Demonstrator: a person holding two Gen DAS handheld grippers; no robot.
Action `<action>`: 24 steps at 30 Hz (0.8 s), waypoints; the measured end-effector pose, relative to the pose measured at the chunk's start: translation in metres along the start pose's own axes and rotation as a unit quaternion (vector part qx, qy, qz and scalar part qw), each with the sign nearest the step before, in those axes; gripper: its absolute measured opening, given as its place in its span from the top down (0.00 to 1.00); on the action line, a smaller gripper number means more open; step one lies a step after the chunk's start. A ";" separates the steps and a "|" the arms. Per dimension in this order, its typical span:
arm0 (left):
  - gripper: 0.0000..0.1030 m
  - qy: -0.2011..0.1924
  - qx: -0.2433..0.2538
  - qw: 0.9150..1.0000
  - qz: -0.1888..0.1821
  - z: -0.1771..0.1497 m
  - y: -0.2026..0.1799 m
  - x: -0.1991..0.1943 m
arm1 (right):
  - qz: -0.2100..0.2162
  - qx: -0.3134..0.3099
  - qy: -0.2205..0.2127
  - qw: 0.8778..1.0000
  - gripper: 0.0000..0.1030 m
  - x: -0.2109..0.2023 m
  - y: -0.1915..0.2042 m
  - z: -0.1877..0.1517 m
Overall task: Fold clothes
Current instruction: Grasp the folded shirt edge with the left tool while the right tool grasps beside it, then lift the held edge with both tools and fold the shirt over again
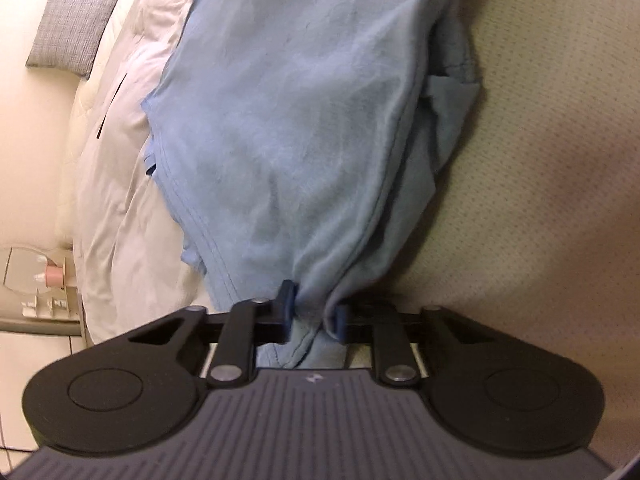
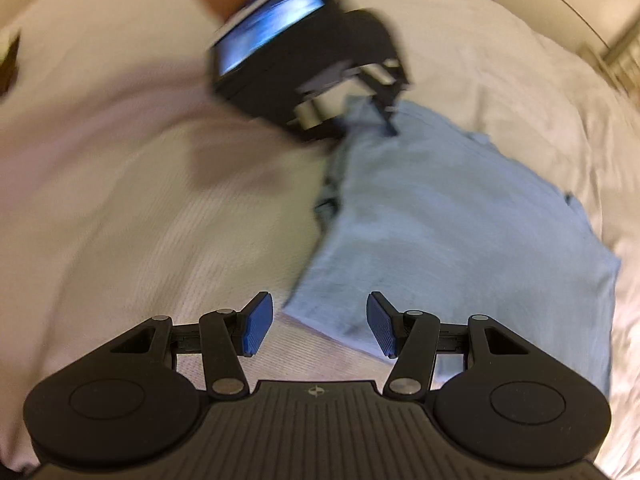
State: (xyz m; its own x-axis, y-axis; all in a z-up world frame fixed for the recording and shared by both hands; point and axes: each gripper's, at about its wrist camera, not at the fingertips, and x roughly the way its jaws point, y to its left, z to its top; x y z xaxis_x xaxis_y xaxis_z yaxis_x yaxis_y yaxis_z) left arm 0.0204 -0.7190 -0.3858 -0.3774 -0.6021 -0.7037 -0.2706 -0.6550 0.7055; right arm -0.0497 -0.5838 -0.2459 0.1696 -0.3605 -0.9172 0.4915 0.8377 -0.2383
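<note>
Left wrist view: left claw at lower centre, its blue pads pinched in close on a bunched edge of the light blue garment. Cloth gathers into a tight fold between the pads and hangs below them. Garment spreads away from the claw up the middle of the frame, lying on a pale rumpled bedcover. Cream textured mattress surface fills the right side. Grey cushion at upper left.

Right wrist view: right claw at lower centre, jaws standing about half apart, nothing gripped. Near corner of the garment lies just beyond and between the pads, not touching them as far as can be told. Garment runs from centre toward the right of frame. The other claw at upper centre, blurred, sits at the garment's far edge.
</note>
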 end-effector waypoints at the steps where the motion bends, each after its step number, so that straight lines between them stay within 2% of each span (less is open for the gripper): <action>1: 0.89 -0.001 -0.006 1.000 -0.001 0.000 0.002 0.001 | -0.014 -0.029 0.005 0.999 0.47 0.006 0.009 0.001; 3: 0.90 0.001 -0.021 1.000 -0.006 0.002 0.009 0.003 | -0.048 -0.087 0.016 0.995 0.48 0.019 0.024 0.001; 4: 0.91 0.002 -0.027 1.000 -0.009 0.003 0.011 0.003 | -0.054 -0.094 0.017 0.994 0.49 0.023 0.026 0.001; 6: 0.92 0.005 -0.039 0.999 -0.014 0.003 0.015 0.002 | -0.066 -0.109 0.020 0.992 0.59 0.029 0.029 0.001; 8: 0.94 0.009 -0.046 0.999 -0.021 0.004 0.018 -0.001 | -0.063 -0.104 0.013 0.992 0.82 0.027 0.027 0.000; 10: 0.94 0.011 -0.045 0.999 -0.028 0.006 0.024 -0.005 | -0.060 -0.092 0.005 0.994 0.94 0.022 0.021 0.001; 15: 0.94 0.012 -0.026 0.999 -0.029 0.011 0.058 -0.022 | -0.033 -0.007 -0.040 0.999 0.96 -0.002 -0.020 0.010; 18: 0.94 0.014 -0.010 0.999 -0.029 0.020 0.092 -0.028 | -0.011 0.081 -0.069 0.994 0.96 -0.025 -0.057 0.009; 20: 0.94 0.013 0.003 0.999 -0.034 0.029 0.118 -0.028 | 0.003 0.146 -0.089 0.985 0.96 -0.044 -0.083 0.003; 24: 0.94 0.017 0.030 0.998 -0.048 0.064 0.169 -0.016 | 0.031 0.265 -0.124 0.956 0.96 -0.075 -0.142 -0.028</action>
State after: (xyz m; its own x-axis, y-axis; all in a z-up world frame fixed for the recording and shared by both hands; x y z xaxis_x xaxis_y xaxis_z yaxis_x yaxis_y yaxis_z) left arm -0.0756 -0.7907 -0.2502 -0.3183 -0.5536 -0.7695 -0.3563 -0.6824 0.6383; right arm -0.1560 -0.6648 -0.1520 0.3776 -0.4589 -0.8043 0.8263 0.5589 0.0691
